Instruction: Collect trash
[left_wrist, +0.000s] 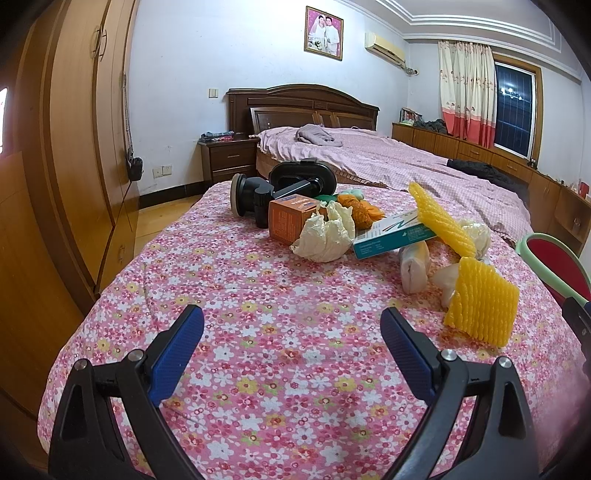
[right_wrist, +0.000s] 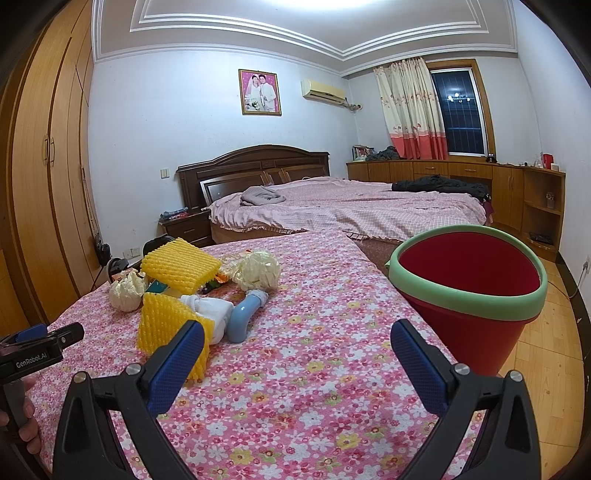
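A pile of trash lies on the floral cloth (left_wrist: 258, 332): a near yellow foam net (left_wrist: 480, 302) (right_wrist: 166, 328), a second yellow foam net (left_wrist: 439, 218) (right_wrist: 181, 267), crumpled paper (left_wrist: 325, 236) (right_wrist: 127, 290), an orange box (left_wrist: 291, 219) and a teal box (left_wrist: 395, 232). A red bin with a green rim (right_wrist: 469, 291) (left_wrist: 554, 266) stands at the table's right edge. My left gripper (left_wrist: 291, 325) is open and empty, short of the pile. My right gripper (right_wrist: 297, 336) is open and empty, its left finger (right_wrist: 177, 365) in front of the near net.
A black device (left_wrist: 280, 188) lies behind the pile. A pale blue pipe piece (right_wrist: 243, 314) and a white wad (right_wrist: 210, 314) lie beside the near net. A wardrobe (left_wrist: 74, 147) stands left, a bed (right_wrist: 351, 206) beyond. Wooden floor (right_wrist: 546, 332) lies right of the bin.
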